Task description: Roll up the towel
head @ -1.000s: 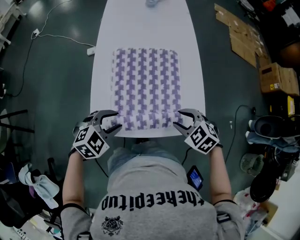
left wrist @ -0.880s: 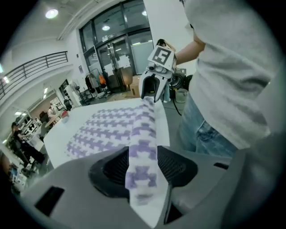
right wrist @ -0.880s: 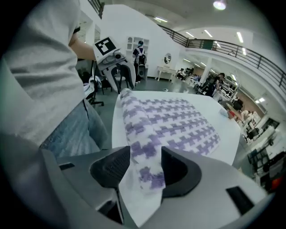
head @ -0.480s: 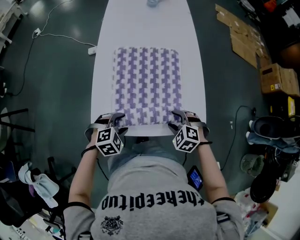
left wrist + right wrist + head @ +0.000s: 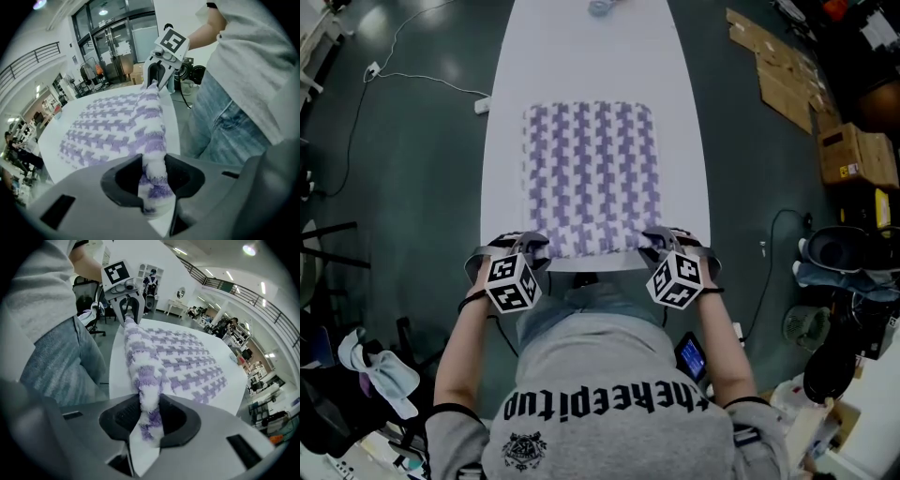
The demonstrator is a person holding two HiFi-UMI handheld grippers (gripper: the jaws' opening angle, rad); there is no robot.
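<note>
Purple-checked towel (image 5: 591, 173) is pinched at both near corners, lower centre, by left gripper (image 5: 529, 246) and right gripper (image 5: 657, 241), their jaws just closed onto it. Next, the edge likely needs rolling evenly upward.

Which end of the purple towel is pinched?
The near end: left hand-held gripper and right hand-held gripper have just closed on its corners. The far end lies flat.

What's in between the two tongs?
The bunched near edge of the towel runs from the left tongs to the right tongs, which have just been closing and now pinch its corners. The head view shows it; each gripper view looks along it.
</note>
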